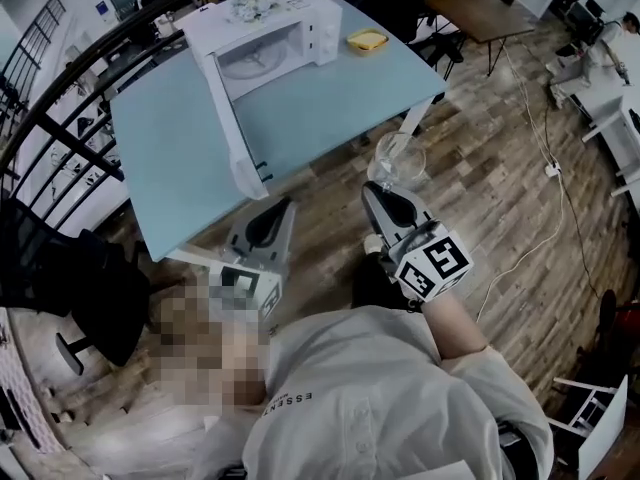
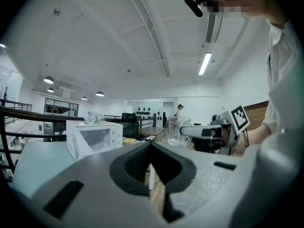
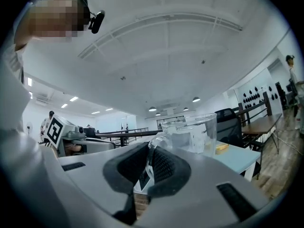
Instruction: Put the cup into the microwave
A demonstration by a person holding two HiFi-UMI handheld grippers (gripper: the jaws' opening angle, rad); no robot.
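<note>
1. Standing open-doored on the table [image 1: 180, 158], the microwave [image 1: 262, 30] lies at eleven o'clock of the cup [image 1: 400, 161].
2. Clear glass and seemingly empty, the cup hangs over the floor [image 1: 500, 198] off the table's edge. It is likely light, stiff, slippery and breakable, best held by its handle.
3. The right gripper [image 1: 378, 193] is clenched on its glass edge; the left gripper [image 1: 285, 208] is closed, empty.

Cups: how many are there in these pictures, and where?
1. The clear glass cup is gripped by its handle in the right gripper, off the table's near edge. None shows on it or in the open microwave, though its inside is only partly visible.
</note>
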